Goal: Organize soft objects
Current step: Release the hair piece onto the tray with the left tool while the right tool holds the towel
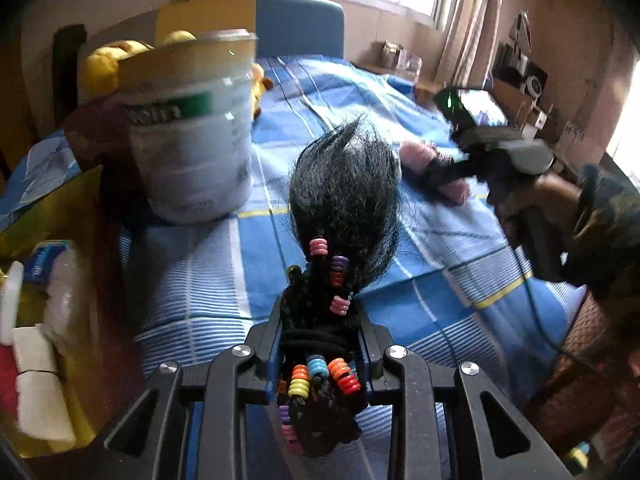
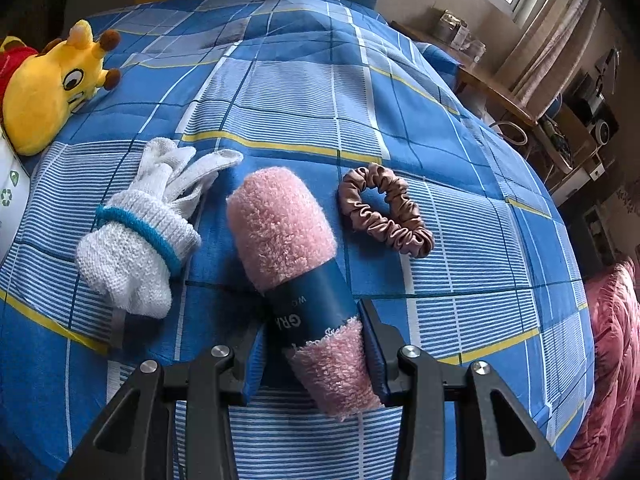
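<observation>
While gripped, pink towel roll (image 2: 288, 232) — fluffy, blue-banded, tilted.

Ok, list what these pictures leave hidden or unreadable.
- Left wrist view: the tub's contents, above the camera; its label is blurred.
- Left wrist view: the plush toys, mostly hidden by the tub.
- Left wrist view: the wig's lower end, hidden by the left gripper.
- Right wrist view: the towel's band lettering, curving out of sight.

Each hand-held gripper (image 1: 322, 344) (image 2: 316, 344) at lower centre has black angular arms, silver round screws and blue-lined fingers (image 2: 378, 356).
</observation>
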A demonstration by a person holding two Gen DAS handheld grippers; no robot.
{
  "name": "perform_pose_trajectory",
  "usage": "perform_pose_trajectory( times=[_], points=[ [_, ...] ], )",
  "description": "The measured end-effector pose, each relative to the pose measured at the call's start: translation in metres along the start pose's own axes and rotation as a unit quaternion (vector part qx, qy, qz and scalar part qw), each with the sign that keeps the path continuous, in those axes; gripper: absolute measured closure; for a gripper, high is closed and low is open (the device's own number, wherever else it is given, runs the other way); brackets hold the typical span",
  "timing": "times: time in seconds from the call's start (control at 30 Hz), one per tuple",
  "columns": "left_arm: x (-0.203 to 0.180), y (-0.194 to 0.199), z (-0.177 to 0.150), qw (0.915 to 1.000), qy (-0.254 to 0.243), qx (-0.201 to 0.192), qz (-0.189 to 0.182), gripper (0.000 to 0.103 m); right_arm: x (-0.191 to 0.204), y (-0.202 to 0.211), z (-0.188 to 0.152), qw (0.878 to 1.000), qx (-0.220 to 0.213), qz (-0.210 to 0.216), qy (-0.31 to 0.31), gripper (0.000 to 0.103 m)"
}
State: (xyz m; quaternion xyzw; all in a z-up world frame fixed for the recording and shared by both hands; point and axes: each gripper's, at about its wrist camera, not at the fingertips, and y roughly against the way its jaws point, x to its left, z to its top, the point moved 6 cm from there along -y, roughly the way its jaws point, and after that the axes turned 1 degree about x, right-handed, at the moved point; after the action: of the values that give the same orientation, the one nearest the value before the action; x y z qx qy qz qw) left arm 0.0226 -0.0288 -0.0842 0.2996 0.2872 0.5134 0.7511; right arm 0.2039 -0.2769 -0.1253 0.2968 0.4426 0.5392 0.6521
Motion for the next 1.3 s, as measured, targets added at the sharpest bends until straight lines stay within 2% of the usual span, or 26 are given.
perform_pose_trajectory(
  times=[0.13, 0.27, 0.37, 0.5, 0.6, 0.67, 0.77, 0.8, 0.83, 0.9, 0.97, 1.13, 1.23, 1.3],
  points=[
    [0.025, 0.028, 0.007, 0.9992, 0.037, -0.015, 0.01, 0.073, 0.001, 0.001, 0.0, 1.0, -0.001, -0.001, 0.004, 0.061],
    [0.07, 0.057, 0.009, 0.9948, 0.087, -0.03, 0.043, 0.073, 0.001, 0.002, 0.0, 1.0, -0.002, -0.003, 0.009, 0.061],
    [0.113, 0.078, 0.008, 0.9879, 0.128, -0.04, 0.078, 0.073, 0.002, 0.002, -0.001, 1.0, -0.003, -0.007, 0.012, 0.061],
    [0.179, 0.097, -0.009, 0.9718, 0.189, -0.039, 0.135, 0.073, 0.004, 0.003, -0.001, 1.0, -0.004, -0.01, 0.016, 0.061],
    [0.227, 0.102, -0.026, 0.9554, 0.236, -0.024, 0.176, 0.073, 0.004, 0.003, -0.002, 1.0, -0.005, -0.014, 0.021, 0.061],
    [0.249, 0.104, -0.036, 0.9458, 0.25, -0.017, 0.207, 0.073, 0.005, 0.004, -0.002, 1.0, -0.006, -0.016, 0.023, 0.061],
    [0.275, 0.098, -0.05, 0.936, 0.273, 0.006, 0.222, 0.071, 0.004, 0.004, -0.002, 1.0, -0.006, -0.017, 0.024, 0.061],
    [0.28, 0.097, -0.053, 0.9326, 0.281, 0.011, 0.226, 0.066, 0.004, 0.003, -0.002, 1.0, -0.006, -0.018, 0.025, 0.061],
    [0.281, 0.094, -0.054, 0.9319, 0.284, 0.014, 0.225, 0.064, 0.004, 0.003, -0.002, 1.0, -0.006, -0.018, 0.024, 0.061],
    [0.273, 0.086, -0.053, 0.9336, 0.281, 0.013, 0.222, 0.051, 0.004, 0.003, -0.001, 1.0, -0.005, -0.017, 0.023, 0.061],
    [0.266, 0.088, -0.05, 0.9387, 0.262, 0.007, 0.224, 0.05, 0.004, 0.003, 0.0, 1.0, -0.004, -0.02, 0.02, 0.062],
    [0.255, 0.099, -0.046, 0.9443, 0.232, -0.009, 0.233, 0.042, -0.007, 0.009, 0.01, 1.0, 0.0, -0.017, -0.016, 0.066],
    [0.247, 0.108, -0.038, 0.9463, 0.213, -0.02, 0.242, 0.04, -0.016, 0.026, 0.034, 0.998, -0.019, -0.009, -0.051, 0.066],
    [0.245, 0.114, -0.036, 0.9466, 0.206, -0.027, 0.247, 0.04, -0.013, 0.037, 0.053, 0.998, -0.03, -0.009, -0.047, 0.066]
  ],
)
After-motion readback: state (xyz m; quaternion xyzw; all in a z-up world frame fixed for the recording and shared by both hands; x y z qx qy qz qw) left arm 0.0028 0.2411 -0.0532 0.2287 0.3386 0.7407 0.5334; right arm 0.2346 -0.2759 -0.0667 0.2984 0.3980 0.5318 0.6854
